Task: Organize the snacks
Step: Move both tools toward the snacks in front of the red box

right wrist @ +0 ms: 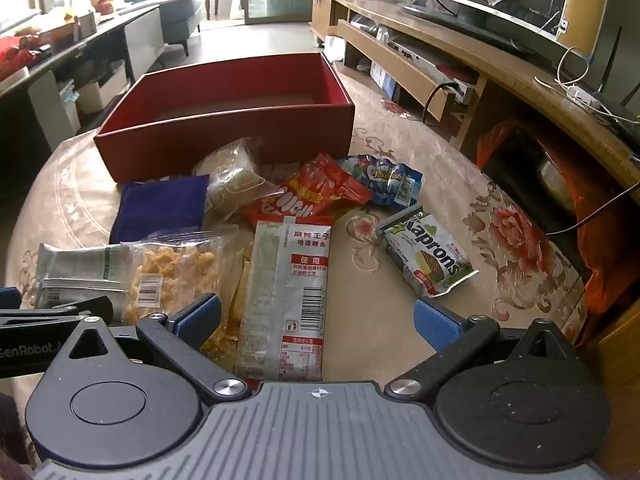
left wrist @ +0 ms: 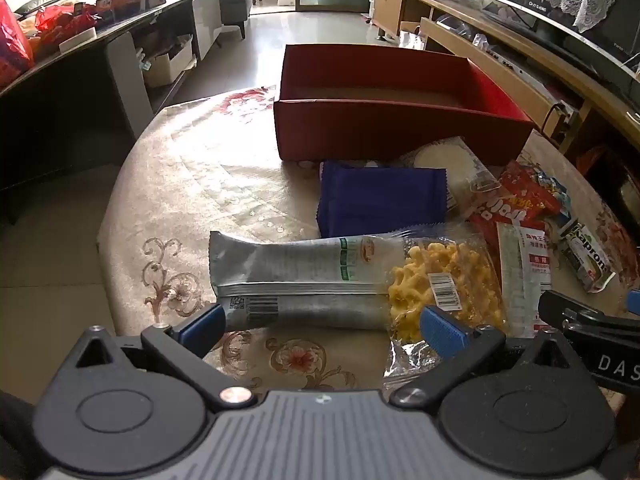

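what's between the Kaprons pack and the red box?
In the right wrist view: a blue snack bag lies between the Kaprons pack and the red box.

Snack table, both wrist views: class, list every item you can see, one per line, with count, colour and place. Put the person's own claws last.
red box: 1, red, far side of table, looks empty
blue packet: 1, dark blue, in front of box
pale clear bag: 1, whitish, right of blue packet
red snack bag: 1, red, centre
blue-white bag: 1, right of red bag
Kaprons wafer pack: 1, white-green, alone at right
spicy strip packet: 1, clear with red print, near right claw
yellow snack packet: 1, silver, clear end, near left claw
floral tablecloth: 1, beige
left claw: 1, blue pads, open
right claw: 1, blue pads, open
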The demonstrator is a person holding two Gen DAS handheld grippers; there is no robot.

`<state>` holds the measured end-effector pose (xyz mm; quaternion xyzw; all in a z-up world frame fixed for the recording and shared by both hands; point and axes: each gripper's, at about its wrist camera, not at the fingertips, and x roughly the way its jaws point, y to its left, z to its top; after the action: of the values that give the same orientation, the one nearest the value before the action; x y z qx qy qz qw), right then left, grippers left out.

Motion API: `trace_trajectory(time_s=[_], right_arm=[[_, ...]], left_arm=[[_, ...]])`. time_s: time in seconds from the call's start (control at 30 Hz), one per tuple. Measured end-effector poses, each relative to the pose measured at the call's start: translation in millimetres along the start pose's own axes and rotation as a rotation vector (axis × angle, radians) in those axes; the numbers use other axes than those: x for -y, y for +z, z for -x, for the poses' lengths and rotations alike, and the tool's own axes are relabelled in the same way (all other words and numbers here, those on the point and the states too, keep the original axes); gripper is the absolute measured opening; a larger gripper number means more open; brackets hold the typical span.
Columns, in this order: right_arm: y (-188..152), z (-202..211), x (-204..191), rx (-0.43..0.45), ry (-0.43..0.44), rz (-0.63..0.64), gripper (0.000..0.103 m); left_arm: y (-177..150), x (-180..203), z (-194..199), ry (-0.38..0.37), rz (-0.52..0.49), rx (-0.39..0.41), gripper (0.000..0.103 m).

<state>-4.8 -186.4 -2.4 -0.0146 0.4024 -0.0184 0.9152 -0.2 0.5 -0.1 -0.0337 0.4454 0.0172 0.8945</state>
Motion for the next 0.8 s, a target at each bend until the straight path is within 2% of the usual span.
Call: trace_trajectory(time_s=[0.8], right_arm=[[-1.0,-1.9,-2.4,-0.009,0.001,0.015,0.103]], left_arm=[[-2.6,-0.2,-6.3,-0.001,-0.006,-0.026,0.103]])
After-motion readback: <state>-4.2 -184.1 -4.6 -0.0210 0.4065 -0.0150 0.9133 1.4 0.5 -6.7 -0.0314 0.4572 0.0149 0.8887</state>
